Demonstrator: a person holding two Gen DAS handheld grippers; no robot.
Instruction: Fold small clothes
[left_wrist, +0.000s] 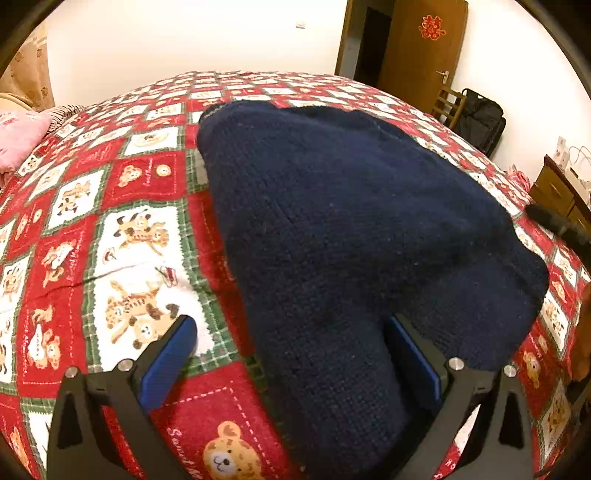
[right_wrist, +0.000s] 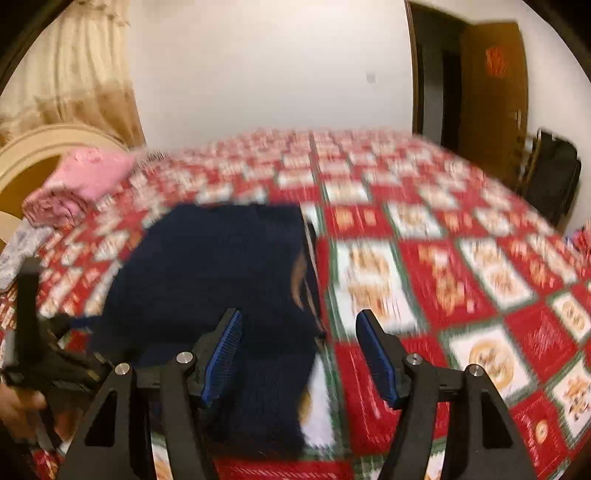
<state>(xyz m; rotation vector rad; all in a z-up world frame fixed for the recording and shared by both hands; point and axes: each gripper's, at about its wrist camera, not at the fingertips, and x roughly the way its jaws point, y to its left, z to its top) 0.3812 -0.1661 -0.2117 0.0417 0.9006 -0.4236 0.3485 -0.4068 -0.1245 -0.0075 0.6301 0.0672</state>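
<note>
left wrist view — navy knit sweater (left_wrist: 332, 221) on bear-print bedspread (left_wrist: 129, 229)

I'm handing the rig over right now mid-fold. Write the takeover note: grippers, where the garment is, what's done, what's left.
Left gripper: jaws wide apart, low over the near end of the navy knit sweater; fabric lies between the fingers, pads not pressing it.
Right gripper: open, nothing held, above the sweater's right edge; its view is motion-blurred.
Sweater lies on the red patchwork bedspread, bunched and partly doubled over, so a first fold looks started; I cannot tell how many folds.
Left: square the edges, finish folding, flatten.
</note>
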